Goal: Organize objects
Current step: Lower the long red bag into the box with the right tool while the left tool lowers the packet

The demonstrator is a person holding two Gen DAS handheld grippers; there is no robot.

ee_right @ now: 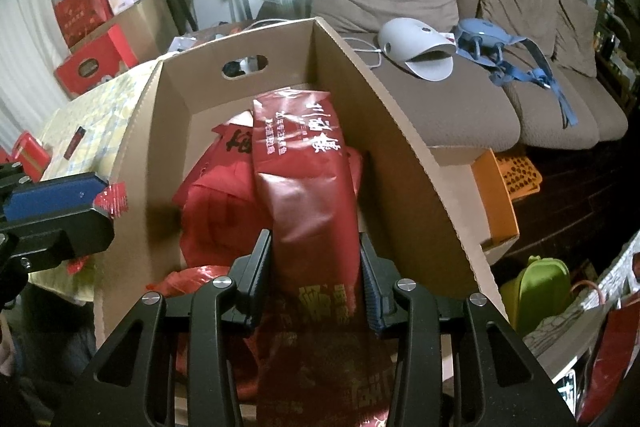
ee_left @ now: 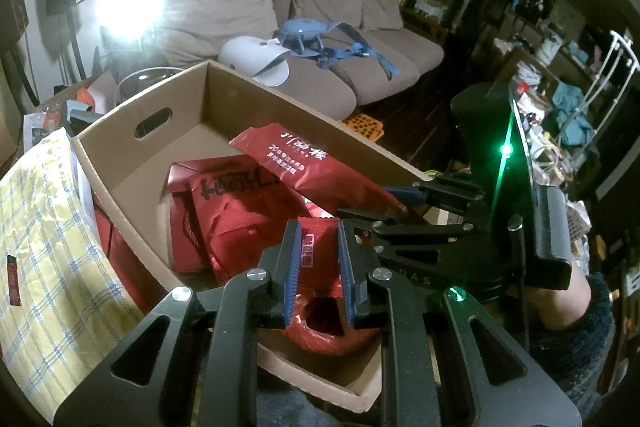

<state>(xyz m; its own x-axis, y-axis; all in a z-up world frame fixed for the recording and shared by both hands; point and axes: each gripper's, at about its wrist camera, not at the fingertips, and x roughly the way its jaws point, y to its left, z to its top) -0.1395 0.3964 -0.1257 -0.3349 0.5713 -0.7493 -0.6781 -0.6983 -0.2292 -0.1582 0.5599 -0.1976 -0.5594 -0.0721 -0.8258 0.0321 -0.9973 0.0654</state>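
Note:
An open cardboard box (ee_left: 120, 131) (ee_right: 176, 95) holds several red bags and a red plastic bag (ee_left: 332, 331). My left gripper (ee_left: 319, 233) is shut on a small red packet (ee_left: 318, 251) just above the box's near end. In the right wrist view the same left gripper (ee_right: 94, 205) sits at the box's left wall, with the small red packet (ee_right: 114, 201) sticking out of its tips. My right gripper (ee_right: 314, 243) is shut on a long red bag with white lettering (ee_right: 304, 179), which slants into the box. In the left wrist view the right gripper (ee_left: 384, 201) holds this long red bag (ee_left: 304, 163) by its lower end.
A beige sofa (ee_left: 380, 79) behind the box carries a white device (ee_right: 416, 47) and a blue strapped item (ee_right: 500, 43). A yellow checked cloth (ee_left: 44, 227) lies to the left. An orange basket (ee_right: 516, 175), a green container (ee_right: 536, 287) and red boxes (ee_right: 92, 55) stand around.

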